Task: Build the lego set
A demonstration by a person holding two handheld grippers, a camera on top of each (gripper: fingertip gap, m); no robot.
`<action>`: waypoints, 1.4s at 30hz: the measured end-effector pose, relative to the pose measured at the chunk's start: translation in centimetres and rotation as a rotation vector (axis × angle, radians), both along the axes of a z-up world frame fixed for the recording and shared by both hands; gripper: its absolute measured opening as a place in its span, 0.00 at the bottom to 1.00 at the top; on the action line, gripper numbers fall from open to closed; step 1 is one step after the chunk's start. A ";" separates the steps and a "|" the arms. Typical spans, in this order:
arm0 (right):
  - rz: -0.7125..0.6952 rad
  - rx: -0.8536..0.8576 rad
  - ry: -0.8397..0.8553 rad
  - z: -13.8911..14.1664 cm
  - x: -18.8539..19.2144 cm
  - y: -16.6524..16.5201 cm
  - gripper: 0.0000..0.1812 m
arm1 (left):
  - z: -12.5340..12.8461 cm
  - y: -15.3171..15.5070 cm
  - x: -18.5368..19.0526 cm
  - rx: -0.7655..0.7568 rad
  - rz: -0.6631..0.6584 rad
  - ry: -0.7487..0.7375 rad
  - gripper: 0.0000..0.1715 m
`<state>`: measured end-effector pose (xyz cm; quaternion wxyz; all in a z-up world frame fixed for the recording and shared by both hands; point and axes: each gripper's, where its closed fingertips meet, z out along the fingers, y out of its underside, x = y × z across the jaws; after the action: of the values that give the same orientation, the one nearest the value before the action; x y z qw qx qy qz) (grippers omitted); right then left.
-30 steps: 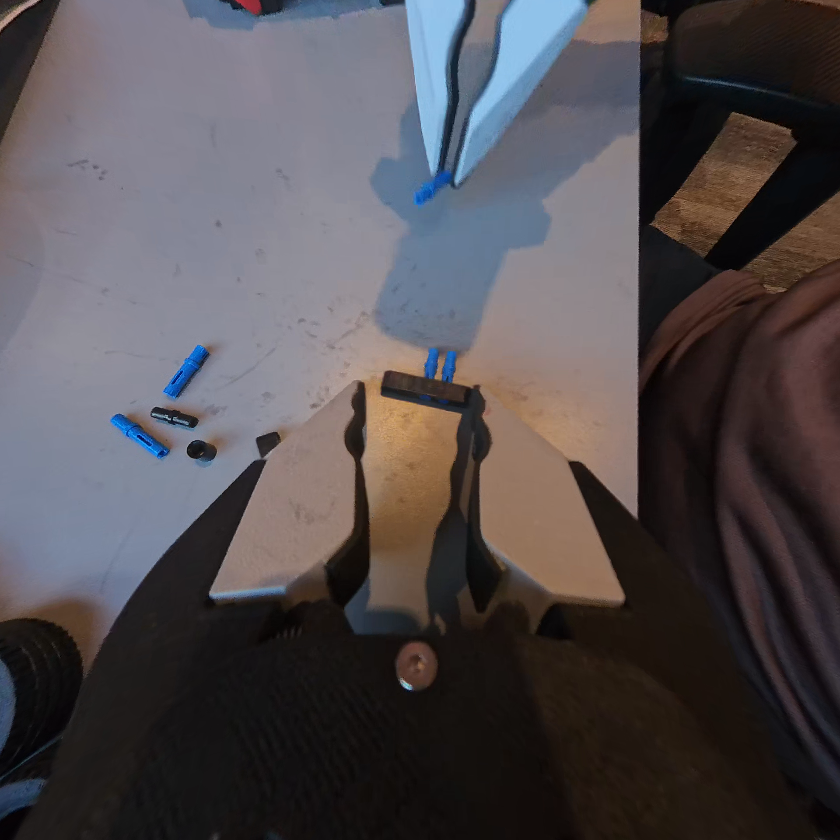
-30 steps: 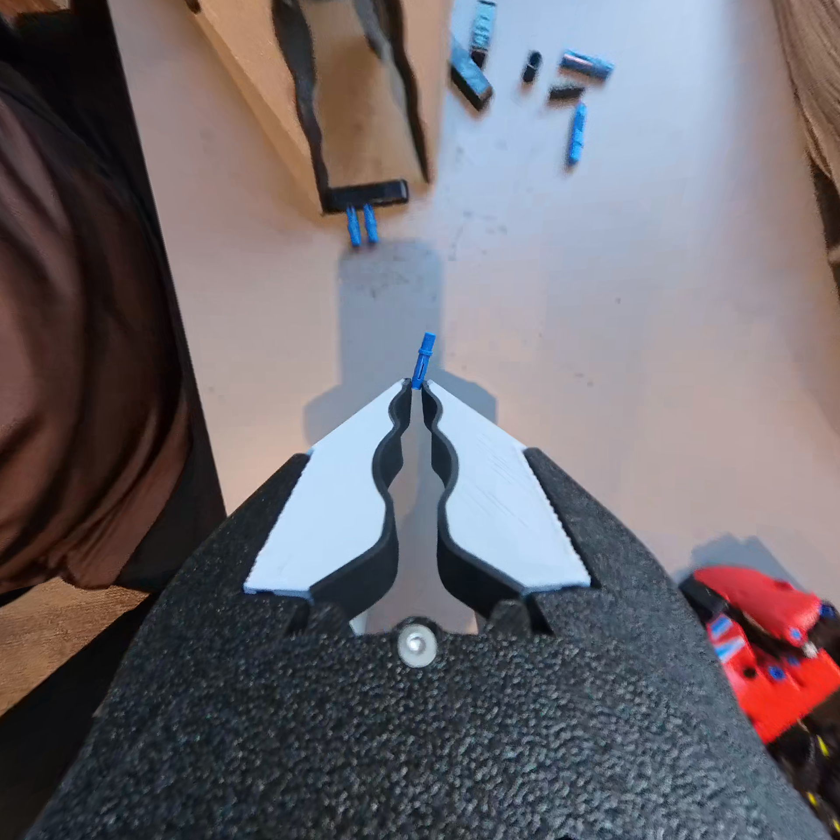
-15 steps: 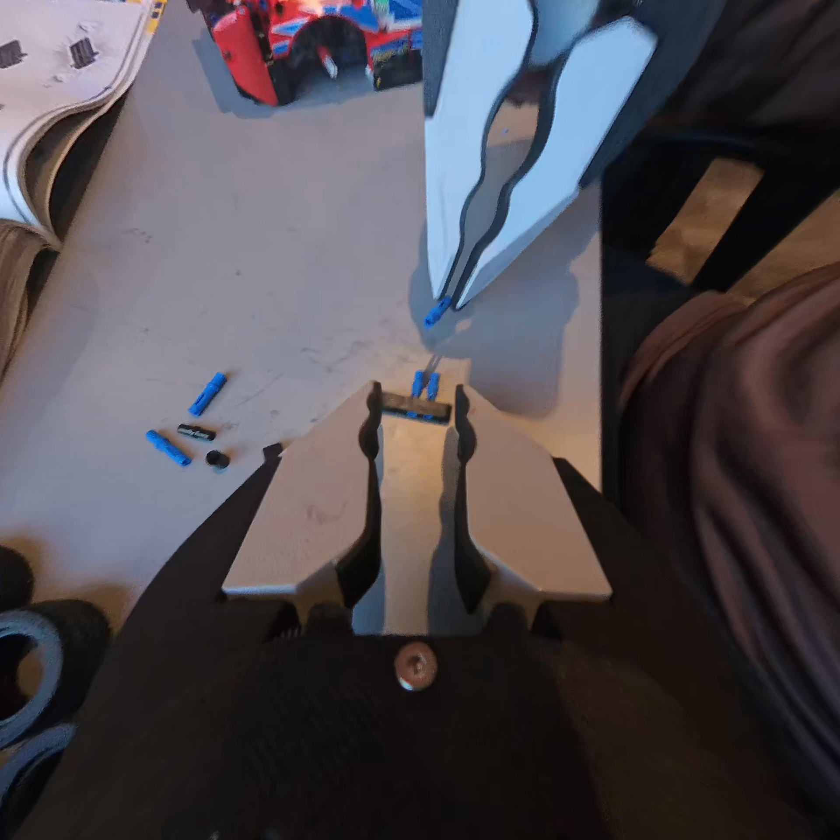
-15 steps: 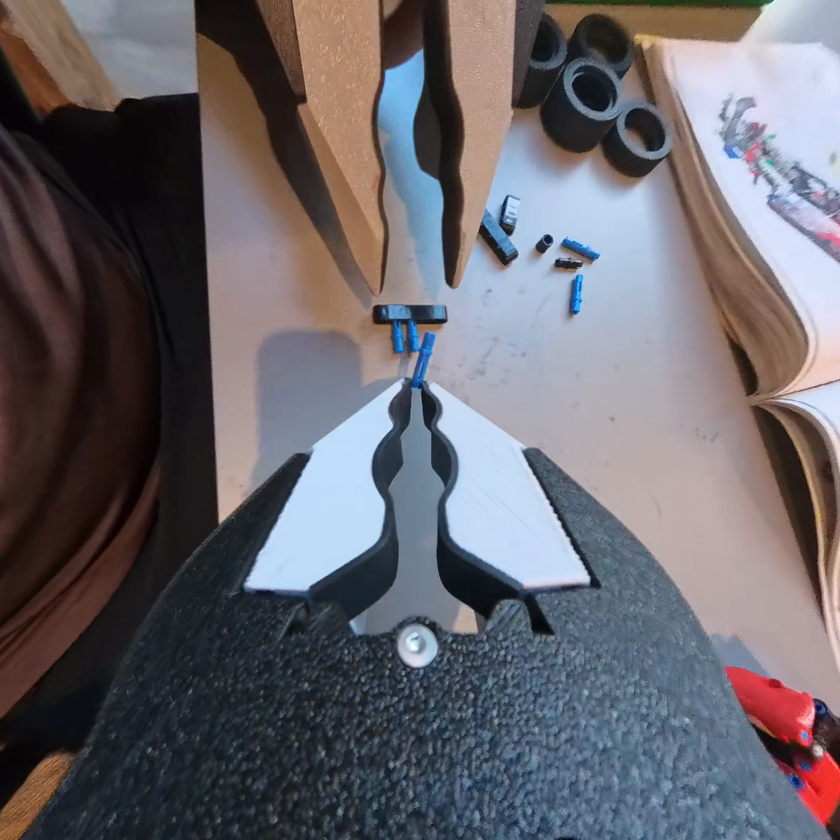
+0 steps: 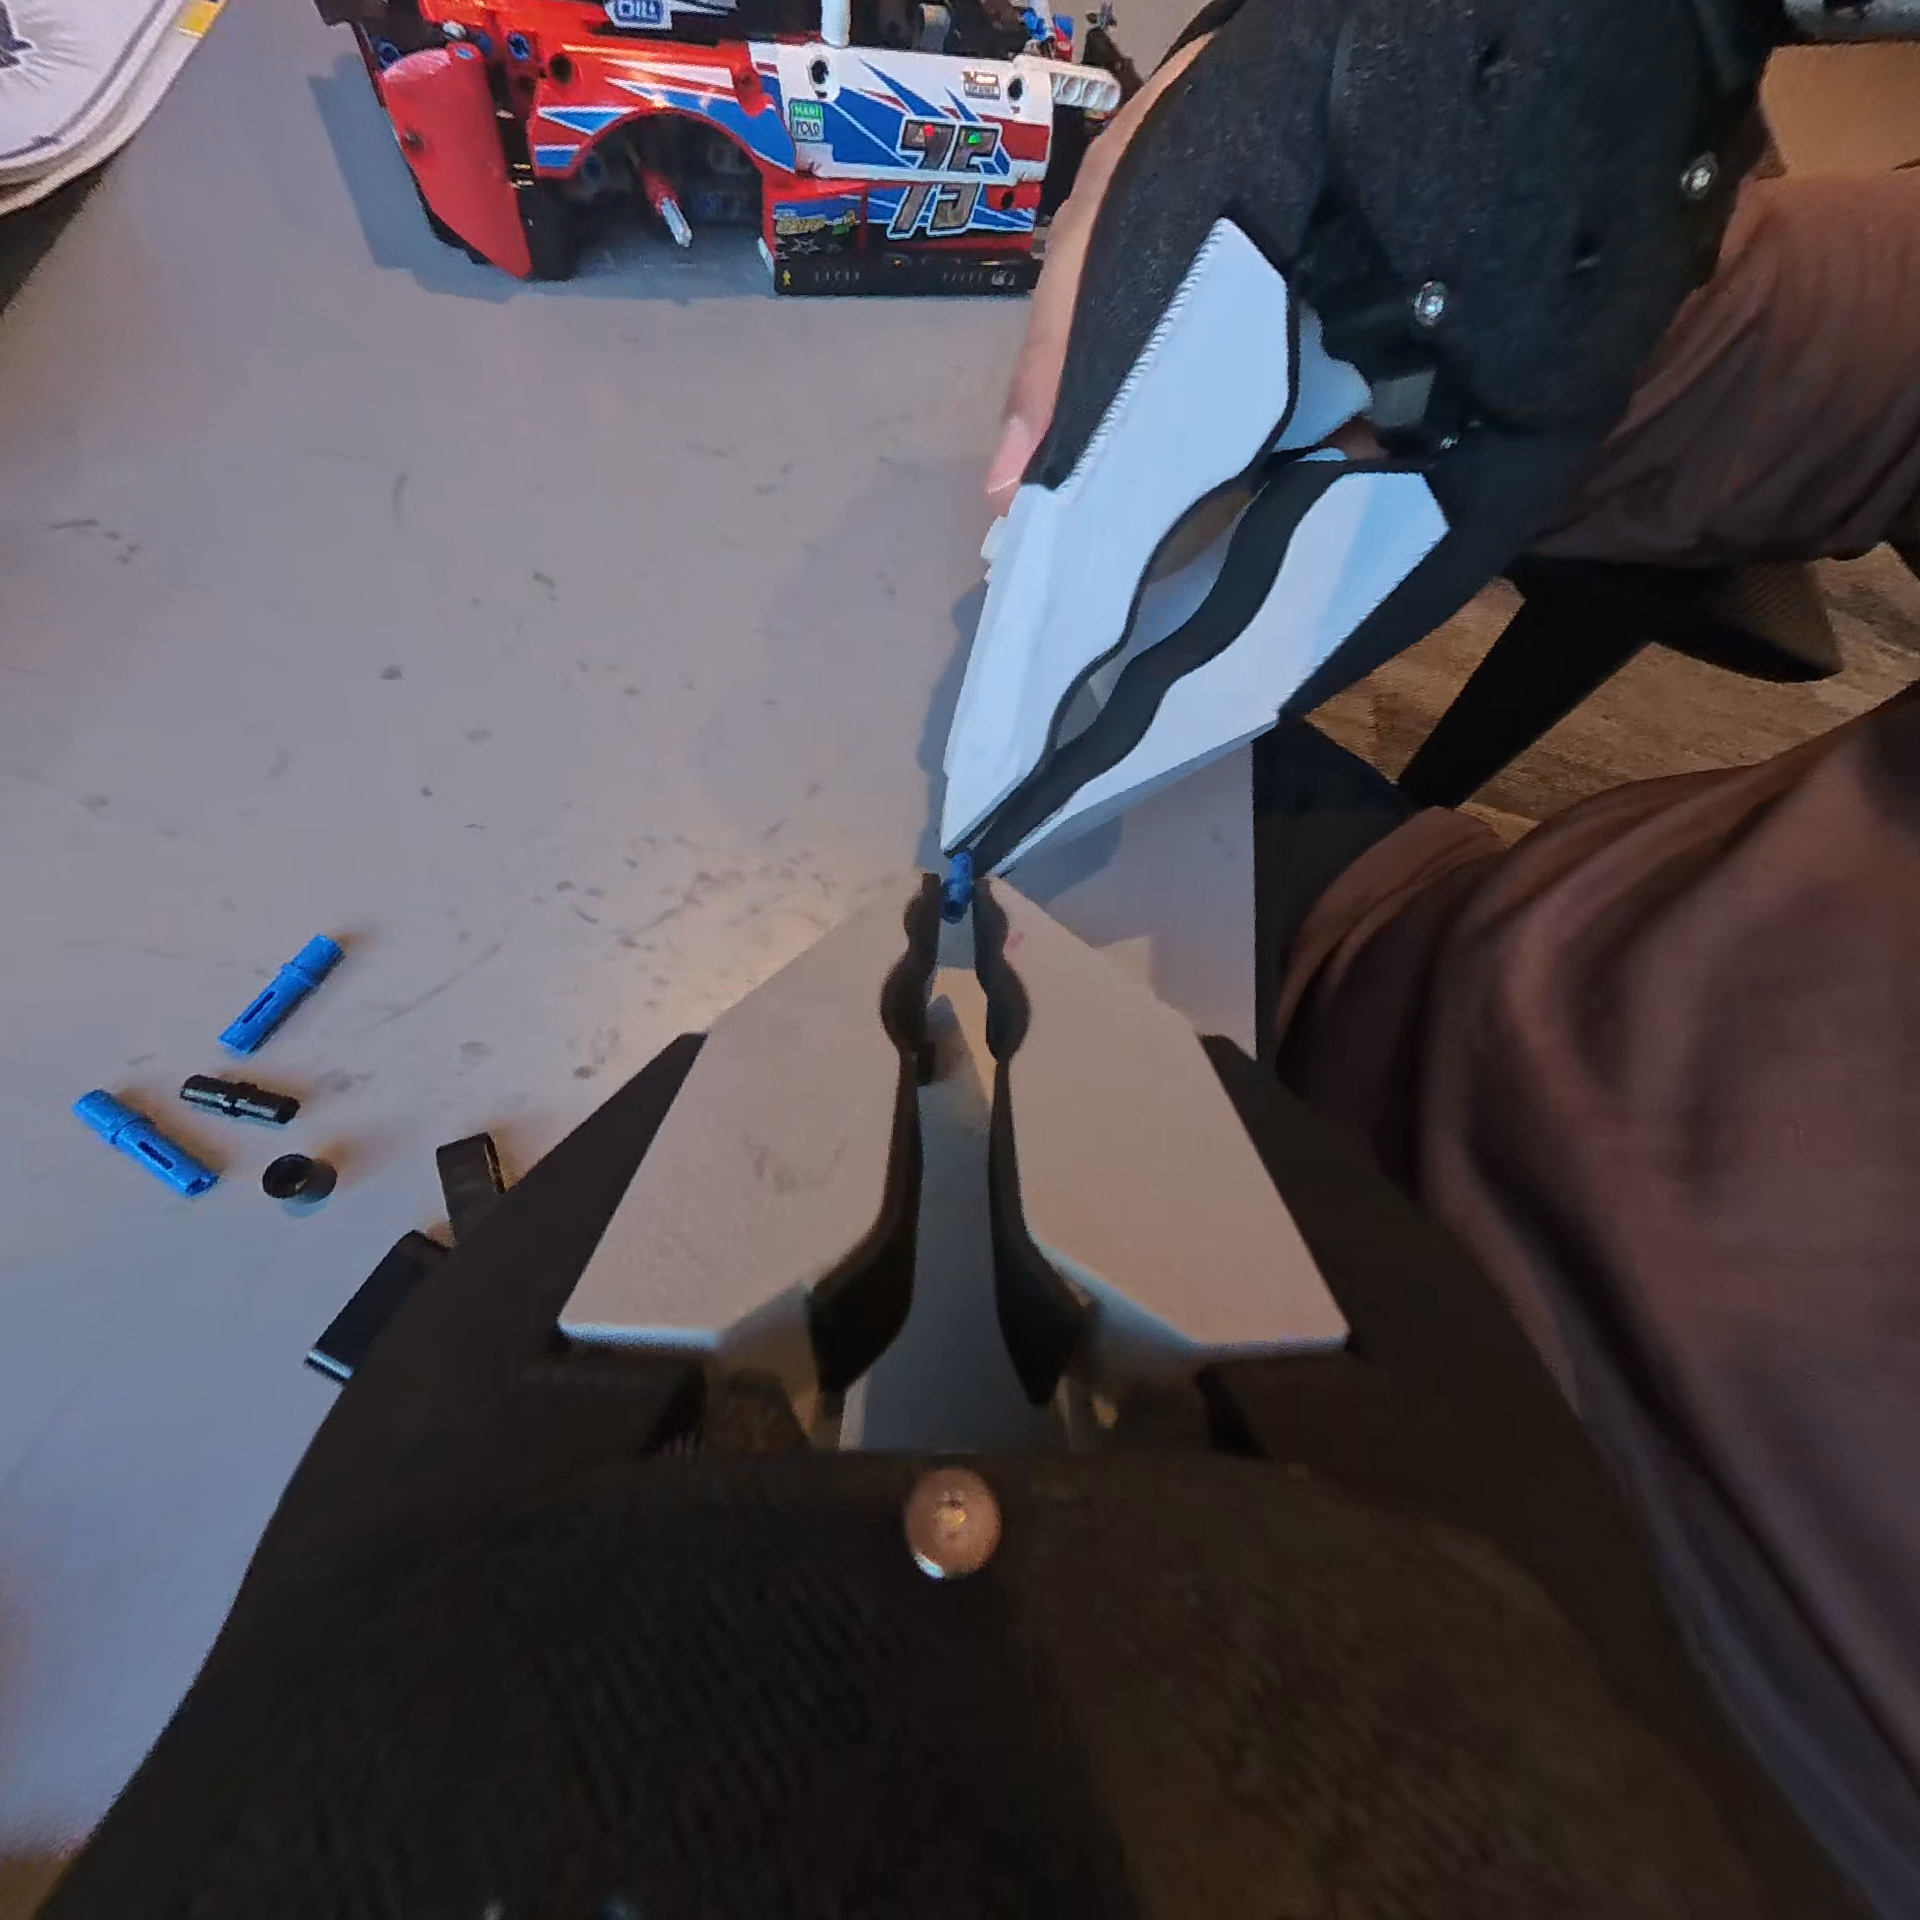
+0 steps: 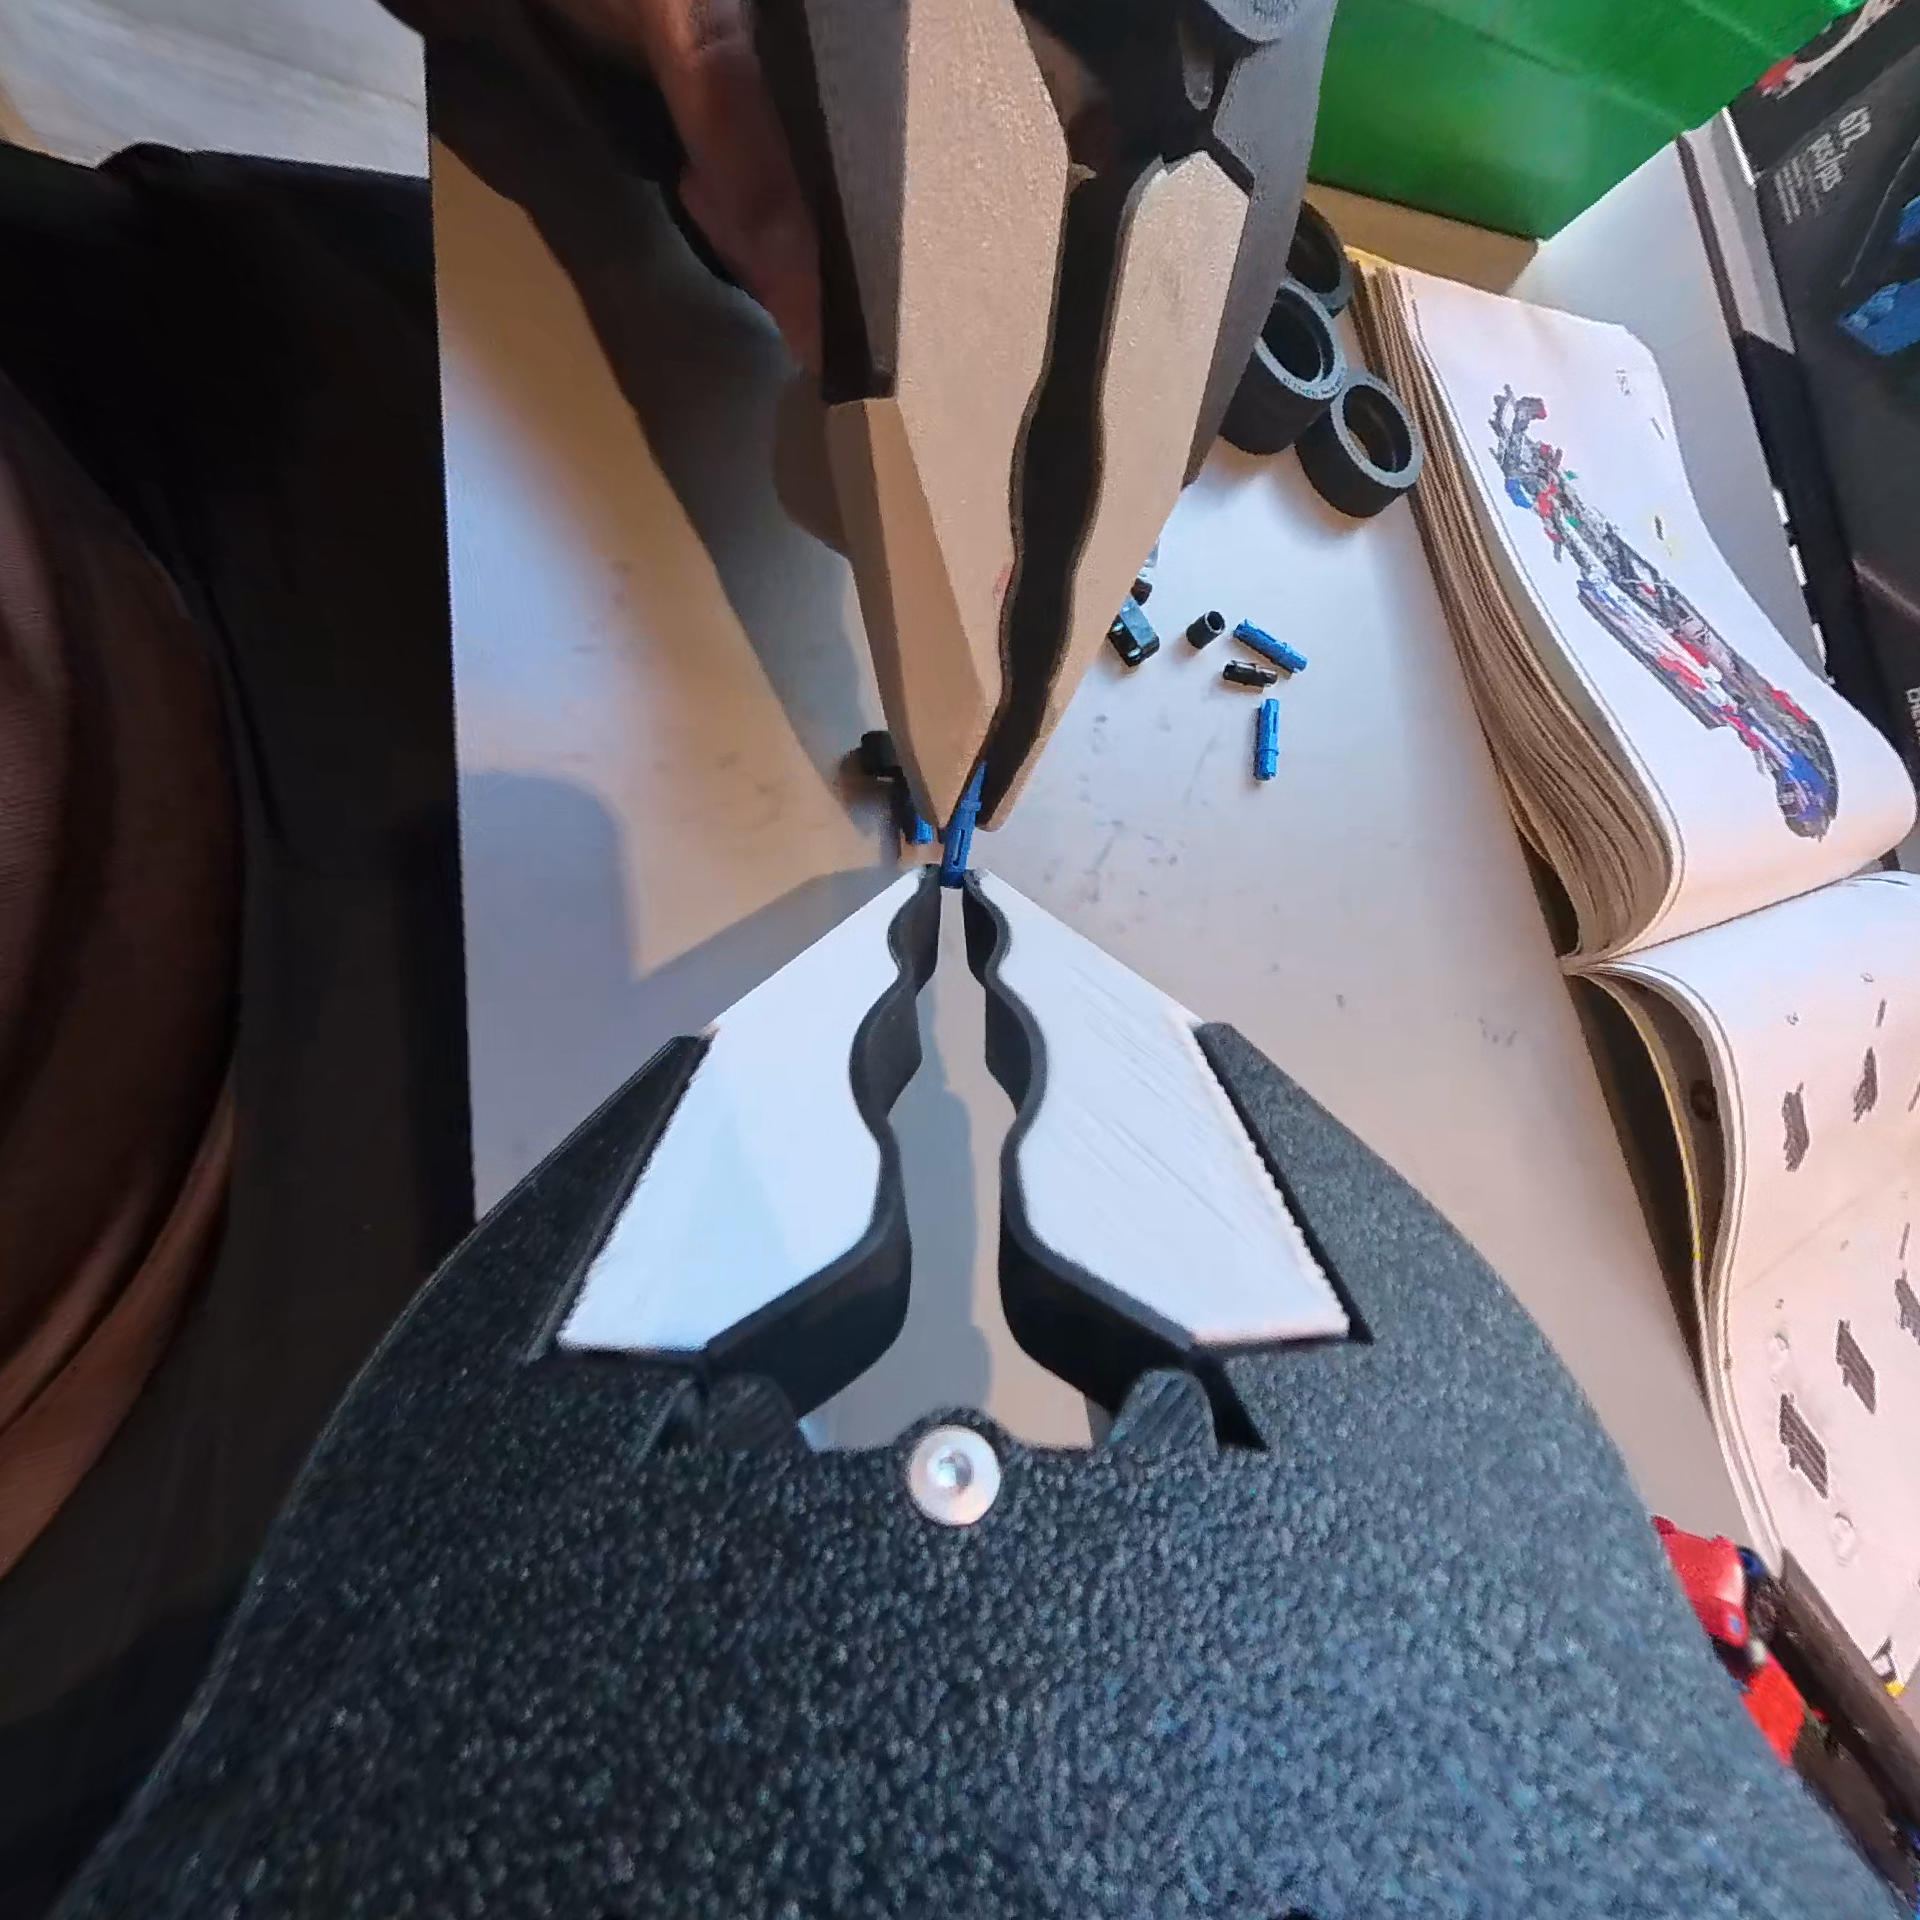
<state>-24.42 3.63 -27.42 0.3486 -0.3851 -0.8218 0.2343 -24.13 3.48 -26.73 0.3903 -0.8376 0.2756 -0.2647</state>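
Grey table (image 5: 520,623): both tongs, right (image 6: 943,881) and left (image 5: 954,902), pinch blue pin (image 6: 956,847).

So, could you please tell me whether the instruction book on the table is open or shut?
Open: in the right wrist view the instruction book lies spread on the table, its pages fanned and printed pictures showing.

Wrist views facing, shared pin (image 5: 957,890) close
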 end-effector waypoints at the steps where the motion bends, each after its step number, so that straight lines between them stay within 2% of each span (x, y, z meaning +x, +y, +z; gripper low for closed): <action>1: -0.007 -0.001 0.007 0.0 -0.1 0.1 0.02 | -0.1 0.1 -0.1 0.012 0.004 0.012 0.02; 4: -0.024 0.007 0.055 0.4 -0.4 0.4 0.02 | 0.3 0.4 -0.4 0.053 0.017 0.013 0.02; 7: -0.045 -0.024 0.153 2.1 -0.8 0.5 0.11 | 1.8 0.7 -0.5 0.052 0.054 -0.124 0.02; 10: -0.064 0.026 0.200 2.7 -1.0 0.8 0.09 | 2.9 0.8 -0.4 -0.038 0.073 -0.335 0.02; 12: -0.067 0.072 0.229 3.0 -1.2 0.8 0.03 | 3.2 0.7 -0.3 -0.084 0.076 -0.425 0.02; 18: -0.086 0.117 0.260 3.2 -1.5 0.9 0.02 | 3.3 0.9 -0.6 -0.108 0.095 -0.486 0.02; 20: -0.094 0.067 0.241 3.0 -1.6 0.8 0.02 | 3.0 0.8 -0.8 -0.099 0.070 -0.451 0.02; 22: -0.104 -0.003 0.208 2.4 -1.6 1.0 0.02 | 1.7 0.7 -1.9 -0.049 0.057 -0.266 0.13; 24: -0.102 -0.096 0.154 1.5 -1.3 0.8 0.02 | 1.0 0.6 -3.1 0.054 0.048 -0.077 0.14; 26: -0.099 -0.166 0.105 0.6 -1.1 0.7 0.02 | 1.3 0.3 -3.2 0.138 0.007 0.010 0.13; 29: -0.083 -0.231 0.056 -0.2 -1.0 0.3 0.02 | 1.0 -0.2 -2.3 0.191 -0.053 0.086 0.12; 32: -0.060 -0.272 0.030 -0.3 -0.9 0.0 0.02 | -0.1 -0.3 -1.7 0.241 -0.094 0.181 0.04; 34: -0.059 -0.288 0.028 -0.3 -0.9 0.1 0.02 | -0.4 -0.2 -1.6 0.258 -0.102 0.222 0.04; 42: -0.044 -0.303 0.021 -0.4 -0.8 -0.2 0.02 | -0.3 -0.2 -1.0 0.270 -0.120 0.217 0.01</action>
<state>-25.26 3.47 -27.79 0.3001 -0.4486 -0.7647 0.3521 -25.11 3.27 -27.06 0.4507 -0.7834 0.3985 -0.1562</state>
